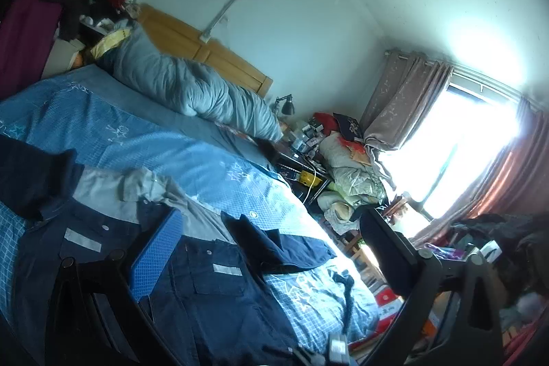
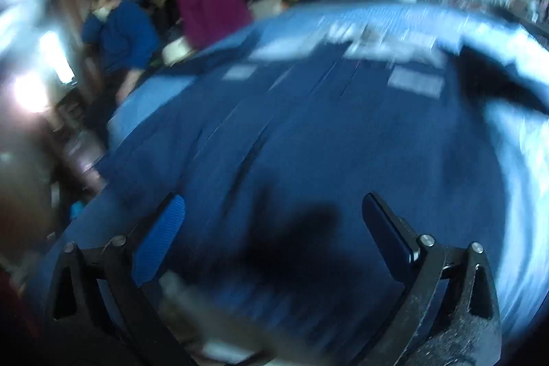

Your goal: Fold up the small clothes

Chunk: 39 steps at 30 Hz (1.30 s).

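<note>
While tools (image 1: pixel 271 246) gape, jacket (image 1: pixel 206 280) spread flat

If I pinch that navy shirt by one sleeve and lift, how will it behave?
The navy shirt would likely hang limp: its sleeve already lies folded over and creased. It probably drags along the bedspread rather than sliding freely. Looks light, since the cloth lies thin and flat.

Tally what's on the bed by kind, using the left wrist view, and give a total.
Navy work shirt, spread flat with grey collar and reflective chest strips: 1
Rolled grey-blue duvet by the headboard: 1
Small dark item on the blue star-print sheet, too small to identify: 1
Total: 3, not counting the sheet. Both grippers, left gripper and right gripper, are open and empty.
</note>
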### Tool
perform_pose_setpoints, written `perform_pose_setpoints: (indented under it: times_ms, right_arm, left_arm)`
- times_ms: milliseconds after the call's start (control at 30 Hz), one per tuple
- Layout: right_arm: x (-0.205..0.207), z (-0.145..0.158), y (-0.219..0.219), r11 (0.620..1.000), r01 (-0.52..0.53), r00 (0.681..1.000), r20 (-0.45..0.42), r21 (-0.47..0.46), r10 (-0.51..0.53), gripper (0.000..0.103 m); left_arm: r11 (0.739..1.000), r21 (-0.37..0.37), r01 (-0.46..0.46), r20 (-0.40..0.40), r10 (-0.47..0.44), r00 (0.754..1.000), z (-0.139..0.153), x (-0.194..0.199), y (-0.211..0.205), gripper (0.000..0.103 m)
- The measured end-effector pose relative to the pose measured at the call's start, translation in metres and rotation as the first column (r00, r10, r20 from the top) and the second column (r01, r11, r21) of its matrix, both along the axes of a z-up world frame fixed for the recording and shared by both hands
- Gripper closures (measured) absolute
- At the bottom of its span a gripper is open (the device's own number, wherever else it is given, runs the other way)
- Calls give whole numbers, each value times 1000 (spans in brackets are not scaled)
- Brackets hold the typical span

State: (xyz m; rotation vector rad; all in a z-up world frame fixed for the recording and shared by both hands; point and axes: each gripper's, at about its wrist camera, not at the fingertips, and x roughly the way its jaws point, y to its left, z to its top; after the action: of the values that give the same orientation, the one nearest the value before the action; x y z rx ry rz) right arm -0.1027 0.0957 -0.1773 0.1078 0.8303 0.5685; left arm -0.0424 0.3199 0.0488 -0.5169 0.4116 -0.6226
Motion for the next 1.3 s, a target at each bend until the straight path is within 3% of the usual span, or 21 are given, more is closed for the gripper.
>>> perform_pose_setpoints:
  times_ms: [67,133,267,400,467,600,733,800,867,933,1067,1267,1300]
  right_arm:
    - [-35,-15,23,994,-109,990,-91,-6,108,2]
    - [-50,-4,36,984,-172,985,-10,-50,172,3]
    - [-11,41,-24,999,6,999,46,32,-8,3]
    - [47,72,-135,969,247,968,53,-6,-246,2]
    - [72,79,-205,918,396,918,33,19,-396,2]
    - [105,82,-350,746,657,753,-43,106,-657,2]
    - [130,62,-460,572,794,604,-169,206,-779,3]
    - [142,52,-495,518,828,557,-208,216,-804,11]
    - [155,39,-519,490,847,529,-239,206,-814,20]
    - [161,28,-539,474,857,515,-275,203,-812,25]
    - [166,10,-560,444,880,475,-307,169,-825,27]
    - [174,9,-545,472,867,498,-275,158,-822,28]
    - [177,10,-543,485,857,515,-276,172,-812,40]
  left_arm:
    - [1000,0,-17,-8,17,1000,-6,8,-2,0]
    - [998,15,-59,-20,59,998,-16,19,-2,0]
    - [973,154,-174,-62,185,981,-54,51,-6,0]
    - [929,297,-223,-128,270,954,-105,91,-4,0]
    - [903,362,-232,-156,305,940,-132,113,-2,0]
    - [876,438,-201,-286,348,893,-188,158,-2,0]
    - [866,487,-113,-436,354,827,-243,192,-13,1]
    - [869,491,-63,-502,341,795,-268,200,-20,1]
    - [844,534,-56,-483,359,799,-278,200,-28,0]
    - [838,544,-50,-482,360,799,-276,199,-29,0]
    - [851,523,-53,-484,348,803,-278,197,-25,0]
    - [884,461,-84,-480,328,814,-274,197,-18,0]
    - [891,446,-87,-483,321,815,-274,197,-16,0]
